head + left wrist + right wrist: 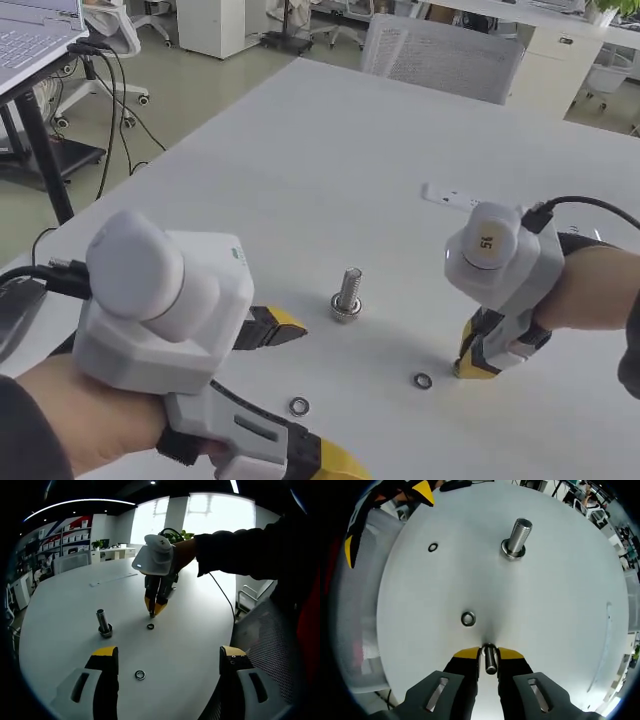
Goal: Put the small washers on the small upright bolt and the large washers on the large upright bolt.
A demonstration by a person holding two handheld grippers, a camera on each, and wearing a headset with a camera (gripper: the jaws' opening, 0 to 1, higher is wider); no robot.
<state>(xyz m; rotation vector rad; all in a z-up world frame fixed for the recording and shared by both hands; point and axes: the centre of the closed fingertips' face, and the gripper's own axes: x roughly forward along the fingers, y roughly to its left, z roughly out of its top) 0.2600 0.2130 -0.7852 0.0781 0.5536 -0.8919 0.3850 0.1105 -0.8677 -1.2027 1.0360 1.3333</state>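
Washers (pixel 423 380) are lying loose on the white table (pixel 330 150), and each place below is being given against the large upright bolt (pixel 346 295). It is standing threads-up near the table's middle. A wider ring is sitting at its foot, and I cannot tell whether that is its head or a washer already dropped on.

The left gripper (pixel 169 655) is hovering to the left of the large upright bolt, on the person's side of it. Its jaws are spread wide and are carrying nothing. The right gripper (pixel 465 368) is pointing down at the table to the right of the large upright bolt, also on the person's side. Its jaws are pinching the small bolt (pixel 490 662), holding it roughly upright. Whether that bolt's lower end is touching the table is hidden.

One washer (pixel 468 618) is lying just beside the right gripper's tips, on the side facing the large upright bolt. The other washer (pixel 140 674) is lying flat on the person's side of the large upright bolt, in line with the gap between the left gripper's open jaws. Which size each is, I cannot tell.

These rings are probably going to handle as light, stiff and slippery, lying flush on a smooth top. Pinching across the outer rim with the jaw tips looks soundest, since a flat grip is likely to skid.
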